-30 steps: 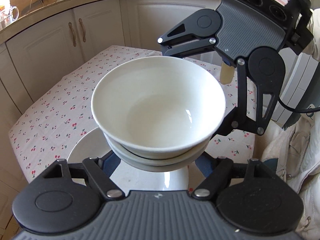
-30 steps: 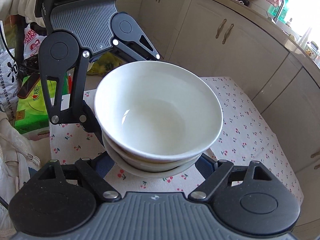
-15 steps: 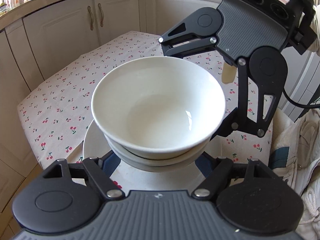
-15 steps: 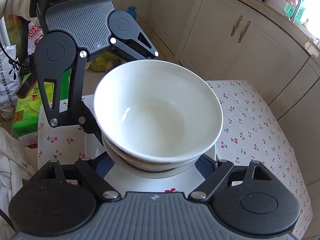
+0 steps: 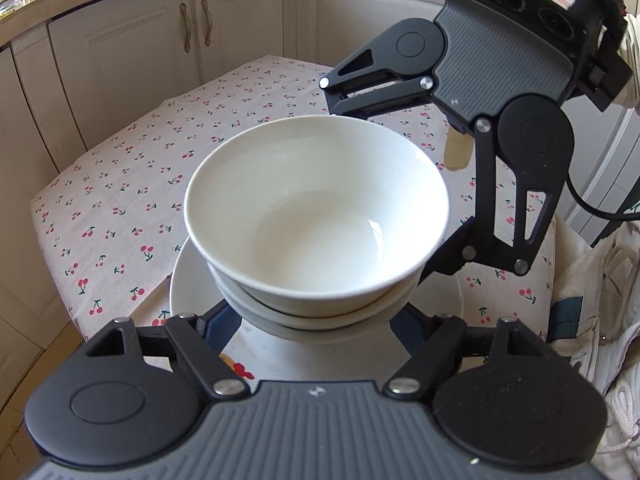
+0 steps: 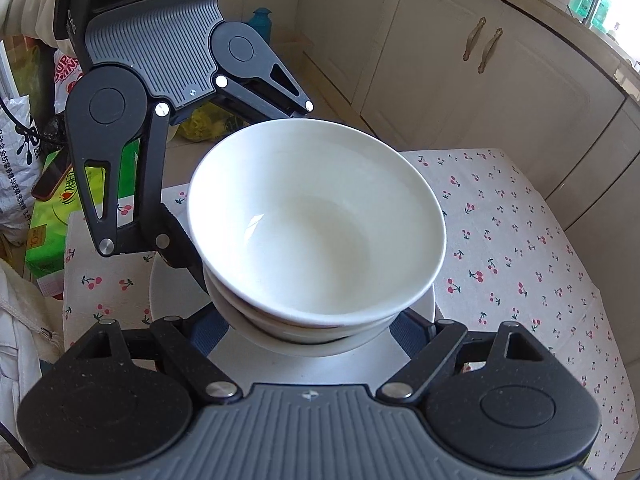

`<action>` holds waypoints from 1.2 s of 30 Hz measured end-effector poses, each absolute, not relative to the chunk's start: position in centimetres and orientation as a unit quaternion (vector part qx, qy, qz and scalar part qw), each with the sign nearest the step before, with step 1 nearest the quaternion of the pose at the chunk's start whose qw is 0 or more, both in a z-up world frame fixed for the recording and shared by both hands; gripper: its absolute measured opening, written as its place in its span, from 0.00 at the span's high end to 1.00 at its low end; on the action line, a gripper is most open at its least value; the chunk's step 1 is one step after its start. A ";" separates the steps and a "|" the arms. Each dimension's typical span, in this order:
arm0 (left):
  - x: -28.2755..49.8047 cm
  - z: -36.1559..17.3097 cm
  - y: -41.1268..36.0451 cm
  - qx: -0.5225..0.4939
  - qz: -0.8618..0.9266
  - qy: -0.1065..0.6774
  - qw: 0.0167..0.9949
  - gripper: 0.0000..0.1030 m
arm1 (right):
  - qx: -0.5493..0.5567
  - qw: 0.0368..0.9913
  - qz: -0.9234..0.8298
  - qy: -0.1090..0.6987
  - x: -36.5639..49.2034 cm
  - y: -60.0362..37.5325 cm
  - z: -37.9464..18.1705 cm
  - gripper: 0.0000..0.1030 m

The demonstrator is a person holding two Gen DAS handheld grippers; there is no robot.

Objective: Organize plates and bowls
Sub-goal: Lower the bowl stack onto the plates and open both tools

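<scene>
A stack of nested white bowls (image 5: pixel 316 220) (image 6: pixel 316 220) is held between both grippers, just above a white plate (image 5: pixel 188 276) (image 6: pixel 424 340) on the cherry-print tablecloth. My left gripper (image 5: pixel 316 312) has its jaws spread wide around the stack's base from one side. My right gripper (image 6: pixel 316 320) does the same from the opposite side. Each gripper shows in the other's view, the right one (image 5: pixel 472 92) and the left one (image 6: pixel 160 80). The fingertips are hidden under the bowls.
The small table with the cherry-print cloth (image 5: pixel 120 184) (image 6: pixel 520 240) stands by cream cabinets (image 5: pixel 132 48) (image 6: pixel 460 64). A green box (image 6: pixel 52 208) and bags lie on the floor beyond the table. White fabric (image 5: pixel 612 320) hangs at the table's side.
Both grippers have carried the bowl stack over the table and lower. The white plate now lies right beneath the stack, with more of it in view.
</scene>
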State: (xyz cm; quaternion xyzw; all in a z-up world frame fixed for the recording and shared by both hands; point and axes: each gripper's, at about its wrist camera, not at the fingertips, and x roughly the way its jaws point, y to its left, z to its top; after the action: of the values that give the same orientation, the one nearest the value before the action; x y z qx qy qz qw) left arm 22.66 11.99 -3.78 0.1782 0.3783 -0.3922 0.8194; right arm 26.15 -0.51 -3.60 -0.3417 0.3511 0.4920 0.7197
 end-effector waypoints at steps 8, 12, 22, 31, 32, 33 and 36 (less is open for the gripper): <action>22.5 -3.8 11.6 0.194 -0.388 0.372 0.821 0.22 | -0.336 0.727 0.487 0.347 25.9 -0.7 -3.8 0.13; 22.5 -3.9 11.8 0.191 -0.385 0.369 0.824 0.22 | -0.339 0.732 0.485 0.339 25.6 -0.7 -3.9 0.13; 21.0 -3.2 12.0 0.190 -0.364 0.352 0.841 0.17 | -0.326 0.750 0.464 0.340 25.1 -1.0 -3.9 0.09; 17.2 -2.2 12.7 0.176 -0.311 0.322 0.877 0.06 | -0.322 0.776 0.440 0.318 22.3 -2.3 -2.2 0.00; 16.4 -2.0 12.7 0.175 -0.303 0.316 0.882 0.06 | -0.320 0.781 0.433 0.315 21.9 -2.5 -1.8 0.00; 15.6 -1.7 12.7 0.173 -0.295 0.309 0.888 0.06 | -0.319 0.787 0.425 0.315 21.5 -2.7 -1.5 0.00; 13.3 -0.5 12.3 0.166 -0.261 0.276 0.910 0.01 | -0.314 0.812 0.390 0.300 19.8 -3.3 -0.3 0.00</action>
State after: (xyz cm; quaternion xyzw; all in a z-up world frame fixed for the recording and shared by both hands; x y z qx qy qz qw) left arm 13.34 12.31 -0.52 0.1659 0.2764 -0.2607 0.9100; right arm 19.81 -3.26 -0.30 -0.3136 0.3004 0.3902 0.8119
